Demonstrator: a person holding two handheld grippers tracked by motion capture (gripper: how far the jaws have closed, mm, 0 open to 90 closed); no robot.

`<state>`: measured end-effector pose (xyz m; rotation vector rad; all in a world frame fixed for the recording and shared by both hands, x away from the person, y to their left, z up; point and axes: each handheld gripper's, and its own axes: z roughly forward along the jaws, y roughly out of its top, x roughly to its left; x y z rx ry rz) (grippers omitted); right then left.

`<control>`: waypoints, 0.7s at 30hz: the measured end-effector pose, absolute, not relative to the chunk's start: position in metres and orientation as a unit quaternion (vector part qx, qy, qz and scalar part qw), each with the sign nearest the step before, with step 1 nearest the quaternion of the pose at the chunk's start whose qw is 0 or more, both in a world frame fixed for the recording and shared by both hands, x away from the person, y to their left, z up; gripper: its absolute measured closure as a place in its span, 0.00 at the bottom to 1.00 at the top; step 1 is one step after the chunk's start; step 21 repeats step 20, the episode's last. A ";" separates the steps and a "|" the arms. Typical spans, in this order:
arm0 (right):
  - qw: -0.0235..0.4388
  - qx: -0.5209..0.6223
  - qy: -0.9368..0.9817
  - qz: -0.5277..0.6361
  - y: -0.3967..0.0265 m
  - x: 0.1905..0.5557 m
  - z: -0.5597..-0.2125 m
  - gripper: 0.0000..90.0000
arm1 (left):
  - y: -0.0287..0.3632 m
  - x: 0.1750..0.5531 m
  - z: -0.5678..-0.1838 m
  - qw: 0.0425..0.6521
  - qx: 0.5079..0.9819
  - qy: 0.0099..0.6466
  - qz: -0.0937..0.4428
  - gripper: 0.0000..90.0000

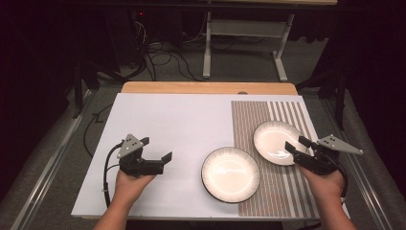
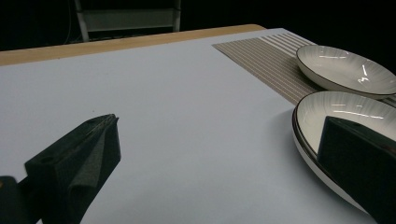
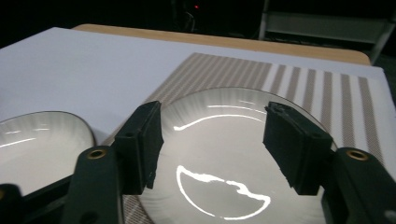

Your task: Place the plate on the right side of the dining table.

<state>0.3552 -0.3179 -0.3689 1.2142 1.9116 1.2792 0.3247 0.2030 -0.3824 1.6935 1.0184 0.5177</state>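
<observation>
Two plates lie toward the worktop's right edge: far plate (image 1: 276, 142) on the striped mat (image 1: 268, 115), near plate (image 1: 230, 174) overlapping it. Right gripper (image 1: 298, 143), fingers spread, empty, should back off level; left gripper (image 1: 155, 149) waits, fingers spread.

I see a wooden worktop (image 1: 143, 87) under a white sheet (image 1: 167, 129); on the sheet, a striped placemat (image 1: 249, 120) at its right.

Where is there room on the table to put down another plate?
The big bare patch is the white sheet, between the wooden edge at the back, the left gripper in front and the striped mat. The mat's far end is bare too. It is crowded at front right: the near plate, the far plate and the open right gripper.
</observation>
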 end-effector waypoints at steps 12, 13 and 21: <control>0.250 0.368 0.723 0.528 -0.270 0.326 -0.357 0.17 | 0.208 0.318 -0.378 0.520 0.706 0.422 0.230 0.00; 0.253 0.361 0.724 0.530 -0.266 0.324 -0.357 0.15 | 0.209 0.318 -0.378 0.521 0.705 0.422 0.231 0.00; 0.258 0.346 0.726 0.535 -0.254 0.319 -0.359 0.01 | 0.212 0.315 -0.376 0.522 0.702 0.422 0.238 0.00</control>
